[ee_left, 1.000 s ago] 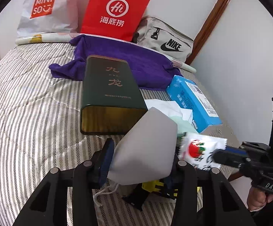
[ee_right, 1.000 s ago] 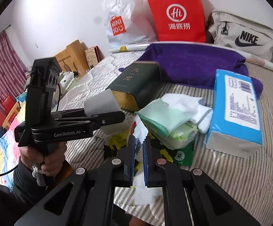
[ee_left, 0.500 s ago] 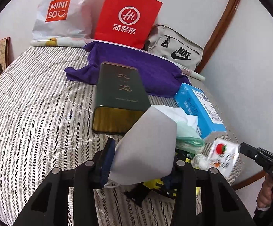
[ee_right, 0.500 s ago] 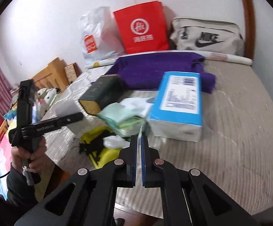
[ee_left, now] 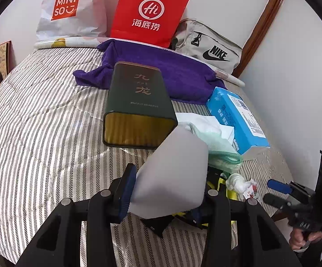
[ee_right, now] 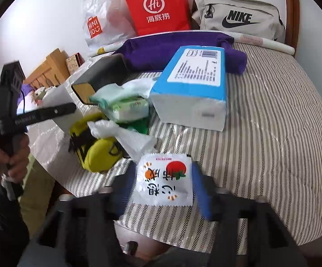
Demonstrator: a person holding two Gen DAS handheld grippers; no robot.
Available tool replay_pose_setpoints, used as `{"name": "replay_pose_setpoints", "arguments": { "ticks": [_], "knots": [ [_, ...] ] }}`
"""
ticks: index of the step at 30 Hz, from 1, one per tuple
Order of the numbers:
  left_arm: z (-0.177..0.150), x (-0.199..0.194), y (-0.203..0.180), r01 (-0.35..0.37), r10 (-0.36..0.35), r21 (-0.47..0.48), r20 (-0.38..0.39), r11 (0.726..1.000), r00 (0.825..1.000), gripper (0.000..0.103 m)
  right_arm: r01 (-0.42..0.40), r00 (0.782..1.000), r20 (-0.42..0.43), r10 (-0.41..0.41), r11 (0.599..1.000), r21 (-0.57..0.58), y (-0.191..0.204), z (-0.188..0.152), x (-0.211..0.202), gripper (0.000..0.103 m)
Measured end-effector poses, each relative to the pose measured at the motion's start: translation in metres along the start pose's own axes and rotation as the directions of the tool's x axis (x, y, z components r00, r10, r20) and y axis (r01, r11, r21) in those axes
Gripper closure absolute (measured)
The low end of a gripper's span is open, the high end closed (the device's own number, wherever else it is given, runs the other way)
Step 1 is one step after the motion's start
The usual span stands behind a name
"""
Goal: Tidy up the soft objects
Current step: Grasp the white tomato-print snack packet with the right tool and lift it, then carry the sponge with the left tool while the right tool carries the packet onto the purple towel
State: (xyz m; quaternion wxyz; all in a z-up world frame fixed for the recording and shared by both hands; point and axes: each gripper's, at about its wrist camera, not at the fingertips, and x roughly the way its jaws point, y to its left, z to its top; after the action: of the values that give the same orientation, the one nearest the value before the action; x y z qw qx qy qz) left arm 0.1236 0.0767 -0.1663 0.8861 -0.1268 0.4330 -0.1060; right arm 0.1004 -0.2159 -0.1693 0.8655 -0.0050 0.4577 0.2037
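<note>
My left gripper [ee_left: 168,191] is shut on a grey fabric piece [ee_left: 174,173], which hangs over the near edge of the striped bed [ee_left: 38,133]; the right wrist view shows the same grey fabric piece [ee_right: 60,98] in it. My right gripper [ee_right: 163,182] has its jaws opening. A white packet with a red fruit print [ee_right: 164,178] lies flat on the bed between them, and neither pad touches it. In the left wrist view the right gripper [ee_left: 274,192] sits low at the right, beside that packet [ee_left: 252,192].
A blue tissue pack [ee_right: 192,84], a dark green tin [ee_left: 138,102], a purple towel [ee_left: 172,73], pale green cloths [ee_right: 125,102], a yellow pouch [ee_right: 98,153] and a clear plastic bag [ee_right: 129,138] crowd the bed. A red bag [ee_left: 149,11], a Miniso bag [ee_left: 65,6] and a Nike bag [ee_left: 209,49] line the wall.
My right gripper carried the packet rightward and lower past the pile, then opened, and the packet now lies on the bed. The left gripper kept its hold on the grey piece and barely moved.
</note>
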Motion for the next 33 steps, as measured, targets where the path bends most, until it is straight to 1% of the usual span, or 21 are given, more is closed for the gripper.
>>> {"name": "replay_pose_setpoints", "arguments": {
  "ticks": [2,4,8,9,10,13,14,15,16,17,18,20,21,22,24,26,30,33],
  "knots": [
    [0.000,0.000,0.001,0.000,0.000,-0.005,-0.005,1.000,1.000,0.062,0.007,1.000,0.010,-0.007,1.000,-0.013,0.002,-0.006,0.002,0.042],
    [-0.001,0.000,0.002,0.001,-0.001,-0.012,-0.008,1.000,1.000,0.062,0.010,1.000,-0.002,-0.010,1.000,-0.004,0.001,-0.010,0.008,0.034],
    [0.000,0.001,0.002,-0.006,0.006,-0.013,-0.014,1.000,1.000,0.062,0.022,0.999,-0.031,-0.021,1.000,0.009,0.002,-0.016,0.024,0.032],
    [0.000,0.000,0.002,-0.009,0.009,-0.012,-0.013,1.000,1.000,0.062,0.031,1.000,-0.005,-0.031,1.000,-0.006,0.005,-0.017,0.023,0.026],
    [0.001,0.001,0.002,-0.011,0.011,-0.011,-0.012,1.000,1.000,0.062,0.046,0.999,-0.001,-0.047,0.999,-0.017,0.007,-0.018,0.025,0.023],
    [0.002,0.001,0.003,-0.013,0.013,-0.017,-0.007,1.000,1.000,0.062,0.084,0.996,0.027,-0.083,0.996,-0.029,0.011,-0.021,0.029,0.023],
    [0.002,0.001,0.003,-0.016,0.016,-0.018,-0.006,1.000,1.000,0.062,0.097,0.995,0.033,-0.096,0.994,-0.039,0.012,-0.021,0.029,0.025],
    [0.002,0.002,0.003,-0.020,0.020,-0.018,-0.005,1.000,1.000,0.062,0.117,0.993,0.041,-0.115,0.992,-0.051,0.013,-0.021,0.030,0.034],
    [0.002,0.003,0.003,-0.022,0.022,-0.017,-0.007,1.000,1.000,0.062,0.155,0.987,0.052,-0.151,0.986,-0.065,0.013,-0.021,0.031,0.045],
    [0.002,0.004,0.003,-0.024,0.023,-0.018,-0.008,1.000,1.000,0.062,0.164,0.986,0.055,-0.160,0.984,-0.069,0.012,-0.020,0.031,0.046],
    [0.002,0.004,0.003,-0.025,0.025,-0.019,-0.010,0.999,1.000,0.062,0.149,0.988,0.055,-0.145,0.987,-0.060,0.009,-0.020,0.030,0.047],
    [0.003,0.005,0.003,-0.028,0.027,-0.022,-0.010,0.999,1.000,0.062,0.120,0.992,0.053,-0.118,0.992,-0.030,0.002,-0.019,0.028,0.051],
    [0.003,0.005,0.003,-0.028,0.028,-0.024,-0.009,0.999,1.000,0.062,0.114,0.992,0.052,-0.113,0.993,-0.027,-0.001,-0.019,0.027,0.056],
    [0.003,0.005,0.003,-0.027,0.027,-0.026,-0.008,0.999,1.000,0.062,0.105,0.994,0.046,-0.103,0.994,-0.026,-0.004,-0.018,0.027,0.057],
    [0.005,0.004,0.003,-0.030,0.030,-0.026,-0.006,0.999,1.000,0.062,0.078,0.996,0.039,-0.078,0.997,-0.015,-0.010,-0.018,0.024,0.058],
    [0.006,0.003,0.003,-0.034,0.034,-0.026,-0.002,0.999,0.999,0.062,0.071,0.997,0.037,-0.070,0.998,-0.002,-0.015,-0.018,0.022,0.058],
    [0.011,-0.002,0.003,-0.041,0.042,-0.028,0.009,0.999,0.999,0.062,0.077,0.995,0.059,-0.077,0.997,0.006,-0.023,-0.014,0.009,0.058],
    [0.015,-0.006,0.003,-0.036,0.036,-0.035,0.019,0.999,0.999,0.062,0.069,0.994,0.088,-0.070,0.998,0.006,-0.026,-0.004,-0.004,0.058]
  ]
}}
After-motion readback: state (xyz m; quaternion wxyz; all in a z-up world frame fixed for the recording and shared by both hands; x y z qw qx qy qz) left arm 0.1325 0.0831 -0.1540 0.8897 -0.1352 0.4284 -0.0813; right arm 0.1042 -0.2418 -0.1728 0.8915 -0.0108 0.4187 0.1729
